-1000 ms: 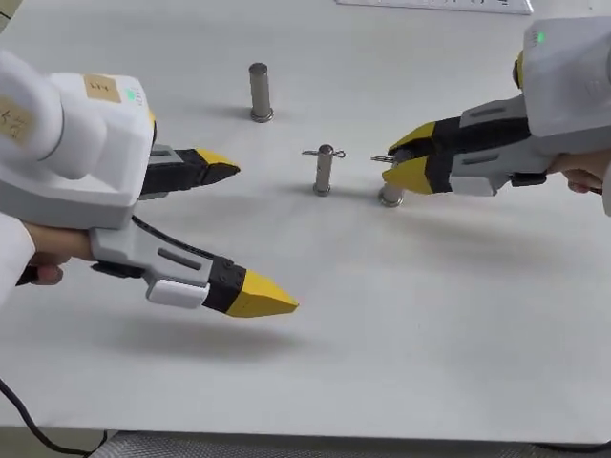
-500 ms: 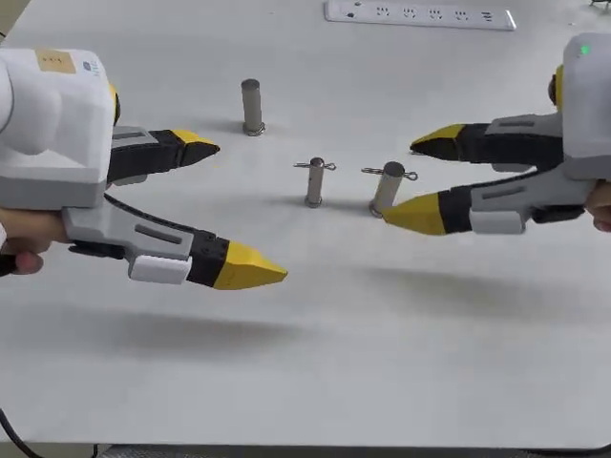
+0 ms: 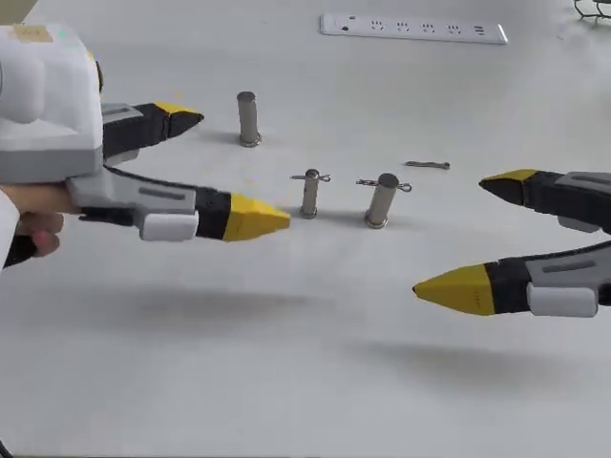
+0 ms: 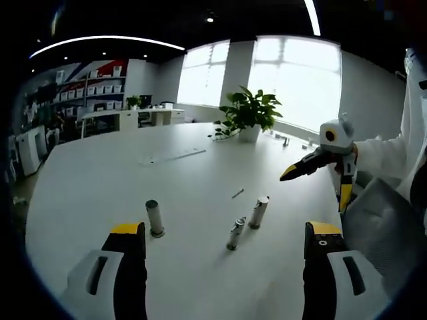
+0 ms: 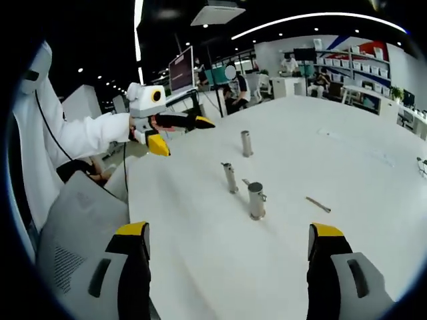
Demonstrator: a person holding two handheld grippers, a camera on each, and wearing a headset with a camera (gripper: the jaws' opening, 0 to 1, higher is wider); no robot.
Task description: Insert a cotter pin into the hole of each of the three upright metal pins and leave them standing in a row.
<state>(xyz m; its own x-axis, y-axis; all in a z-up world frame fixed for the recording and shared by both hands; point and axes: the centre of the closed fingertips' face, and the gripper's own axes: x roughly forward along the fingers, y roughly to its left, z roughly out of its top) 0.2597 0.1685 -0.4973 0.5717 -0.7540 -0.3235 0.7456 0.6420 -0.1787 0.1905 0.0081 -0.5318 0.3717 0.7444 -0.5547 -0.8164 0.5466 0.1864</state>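
pins (image 3: pixel 382 199), three of them, upright on the white table (image 3: pixel 315 372), and both grippers hang over it. left gripper (image 3: pixel 243 168) on its own side, jaws spread wide, nothing in them. right gripper (image 3: pixel 449 235) opposite, just as wide, empty too. power strip (image 3: pixel 412 28) lies at the far edge.

now pin by pin. bare pin (image 3: pixel 247 118) stands farthest back, near the left gripper's upper tip, no wire through it. middle pin (image 3: pixel 310 193) and right pin (image 3: pixel 374 205) stand close together, each with a cotter (image 3: pixel 320 177) across its top. two done, one to go, i'd say.

loose cotter (image 3: pixel 427 165) lies flat on the table beyond the right pin, near the right gripper. that's thin springy wire, feather-light, likely to skate on the smooth top. pinch it by one end, leaving the legs free. the bare pin looks stiff and solid but tippy on its small foot, so steady it low, under the hole.
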